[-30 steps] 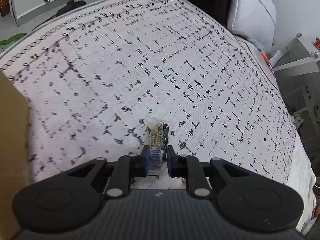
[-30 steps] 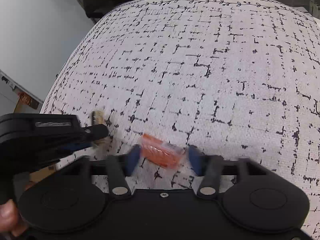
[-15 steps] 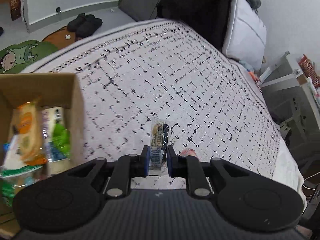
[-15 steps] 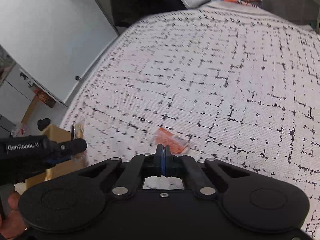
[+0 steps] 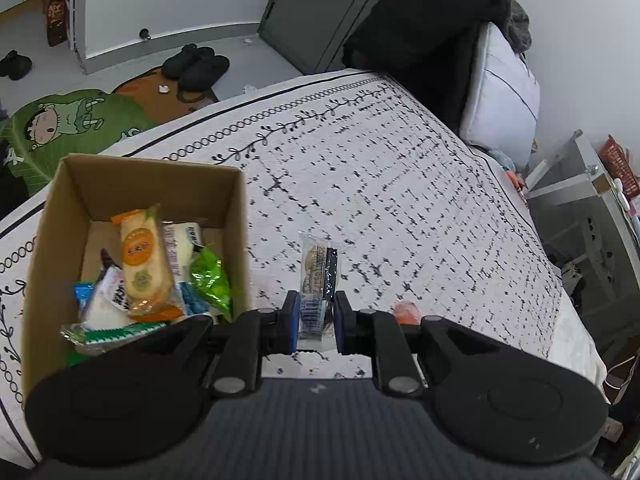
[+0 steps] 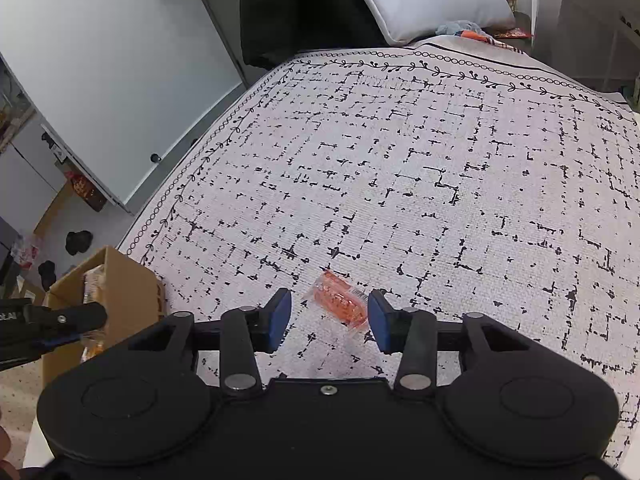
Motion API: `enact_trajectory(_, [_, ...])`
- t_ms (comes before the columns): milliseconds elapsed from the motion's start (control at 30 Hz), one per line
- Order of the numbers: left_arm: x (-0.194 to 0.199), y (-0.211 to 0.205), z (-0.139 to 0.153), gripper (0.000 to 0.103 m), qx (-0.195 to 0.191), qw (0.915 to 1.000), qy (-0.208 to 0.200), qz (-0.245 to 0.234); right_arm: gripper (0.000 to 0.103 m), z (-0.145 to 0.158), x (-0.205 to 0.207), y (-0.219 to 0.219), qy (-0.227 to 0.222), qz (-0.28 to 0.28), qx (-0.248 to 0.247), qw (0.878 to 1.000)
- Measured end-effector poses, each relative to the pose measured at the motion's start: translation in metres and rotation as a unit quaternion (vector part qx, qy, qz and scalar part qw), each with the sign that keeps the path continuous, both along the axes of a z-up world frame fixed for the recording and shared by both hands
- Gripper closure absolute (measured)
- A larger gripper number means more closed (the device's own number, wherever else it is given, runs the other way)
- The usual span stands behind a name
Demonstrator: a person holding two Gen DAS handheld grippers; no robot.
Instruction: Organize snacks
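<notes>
1. My left gripper [image 5: 316, 316] is clamped on a clear-wrapped biscuit packet [image 5: 318, 272], the cardboard box [image 5: 240, 240] of snacks at its nine o'clock.
2. My right gripper [image 6: 330, 322] stands apart over the bedspread [image 6: 440, 184], the orange packet [image 6: 340, 304] lying between its pads.

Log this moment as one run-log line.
left gripper: shut on biscuit packet beside cardboard box | right gripper: open over orange snack packet on bed cover
</notes>
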State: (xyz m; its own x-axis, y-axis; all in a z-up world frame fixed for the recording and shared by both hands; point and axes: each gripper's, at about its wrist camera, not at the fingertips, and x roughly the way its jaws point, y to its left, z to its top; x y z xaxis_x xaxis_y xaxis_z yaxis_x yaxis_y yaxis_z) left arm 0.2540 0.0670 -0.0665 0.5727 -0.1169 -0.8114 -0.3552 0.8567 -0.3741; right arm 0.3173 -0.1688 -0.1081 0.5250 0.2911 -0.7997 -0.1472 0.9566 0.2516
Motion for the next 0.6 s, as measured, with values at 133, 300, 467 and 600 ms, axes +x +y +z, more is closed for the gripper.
enact_trajectory(133, [0.005,0.003,-0.003,0.086,0.003,1.0000,0.002,0.003,0.055,-0.006,0.006,0.005,-0.002,0.009,-0.008,1.000])
enact_trajectory(300, [0.016,0.003,-0.010,0.086,0.007,1.0000,0.005,0.003,0.054,-0.017,0.014,0.019,-0.004,0.038,-0.034,0.999])
enact_trajectory(467, [0.026,0.000,-0.020,0.086,0.008,0.9999,0.012,-0.001,0.054,-0.027,0.024,0.024,-0.005,0.047,-0.044,0.998])
enact_trajectory(600, [0.033,-0.002,-0.026,0.086,0.007,0.9999,0.014,-0.003,0.054,-0.034,0.031,0.024,-0.003,0.049,-0.044,0.998])
